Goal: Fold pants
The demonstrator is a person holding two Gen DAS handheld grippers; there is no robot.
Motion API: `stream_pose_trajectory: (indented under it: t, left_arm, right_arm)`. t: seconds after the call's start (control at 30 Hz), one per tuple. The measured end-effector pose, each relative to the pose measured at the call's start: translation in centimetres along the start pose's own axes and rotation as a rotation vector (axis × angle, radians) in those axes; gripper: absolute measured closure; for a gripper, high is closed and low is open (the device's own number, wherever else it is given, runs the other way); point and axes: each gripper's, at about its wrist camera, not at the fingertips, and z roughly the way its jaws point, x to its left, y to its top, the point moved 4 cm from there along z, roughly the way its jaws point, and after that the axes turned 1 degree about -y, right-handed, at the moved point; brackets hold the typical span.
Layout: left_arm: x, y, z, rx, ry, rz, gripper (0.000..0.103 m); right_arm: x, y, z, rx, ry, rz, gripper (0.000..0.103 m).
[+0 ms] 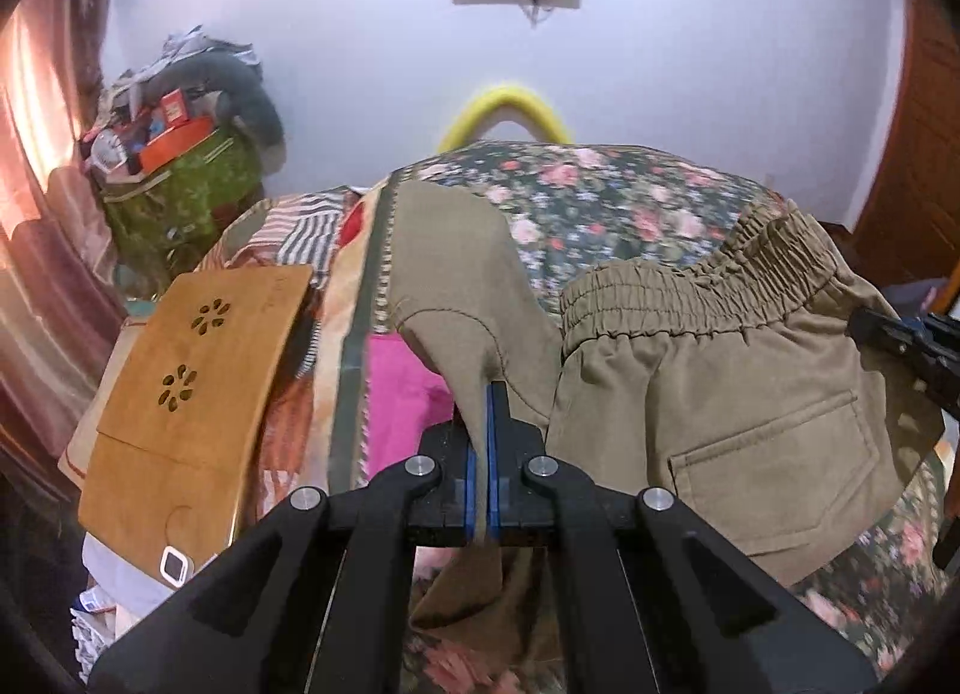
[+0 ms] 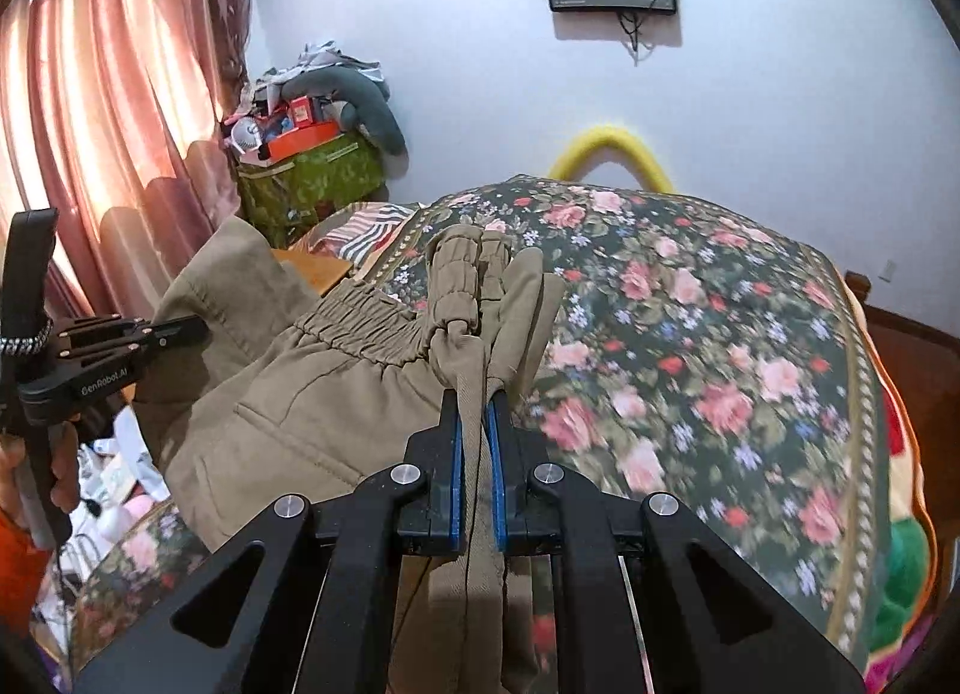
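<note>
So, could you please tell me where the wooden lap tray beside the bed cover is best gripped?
Grip the wooden lap tray at its thin near edge, coming in from the near side. It lies flat, a thin board, so jaws can only close across its thickness. Both grippers are now shut on the pants.

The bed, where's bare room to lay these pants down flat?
Free: the floral bedspread right of the pants, up to its far edge by the yellow hoop. Crowded: the left side, with the wooden board, pink cloth and striped fabric.
</note>
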Motion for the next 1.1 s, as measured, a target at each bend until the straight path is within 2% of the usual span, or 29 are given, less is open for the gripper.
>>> stream_pose_trajectory:
  t: [0.2, 0.3, 0.53, 0.67, 0.73, 0.77, 0.83, 0.9, 1.1]
  left_arm:
    - [2.9, 1.0, 6.1, 0.027, 0.085, -0.015, 0.101]
    - [3.8, 0.8, 8.8, 0.054, 0.093, -0.040, 0.101]
    - [5.1, -2.2, 15.3, 0.160, 0.114, -0.057, 0.101]
    - [6.4, -4.3, 16.6, 0.210, 0.116, -0.079, 0.098]
    - [7.2, -5.2, 16.6, 0.232, 0.121, -0.093, 0.091]
    - [7.3, -5.5, 16.5, 0.236, 0.132, -0.091, 0.090]
    - [8.0, -6.6, 16.4, 0.262, 0.188, -0.081, 0.078]
    - [8.5, -7.6, 16.3, 0.290, 0.194, -0.087, 0.073]
    - [8.5, -10.3, 13.9, 0.336, 0.167, -0.084, 0.071]
  right_arm:
    - [0.6, 0.2, 5.2, 0.028, -0.014, -0.010, 0.097]
    - [1.2, -0.3, 7.8, 0.058, -0.029, -0.029, 0.097]
    - [2.1, -3.2, 12.3, 0.172, -0.063, -0.074, 0.096]
    - [1.7, -3.9, 12.1, 0.197, -0.046, -0.048, 0.092]
    - [1.8, -4.1, 11.9, 0.219, -0.043, -0.051, 0.082]
    - [1.8, -4.3, 11.7, 0.232, -0.056, -0.056, 0.081]
    - [2.0, -4.8, 10.4, 0.231, -0.071, -0.061, 0.078]
    - [2.0, -5.3, 9.6, 0.231, -0.064, -0.060, 0.072]
    - [3.2, -6.9, 6.0, 0.221, -0.055, -0.090, 0.070]
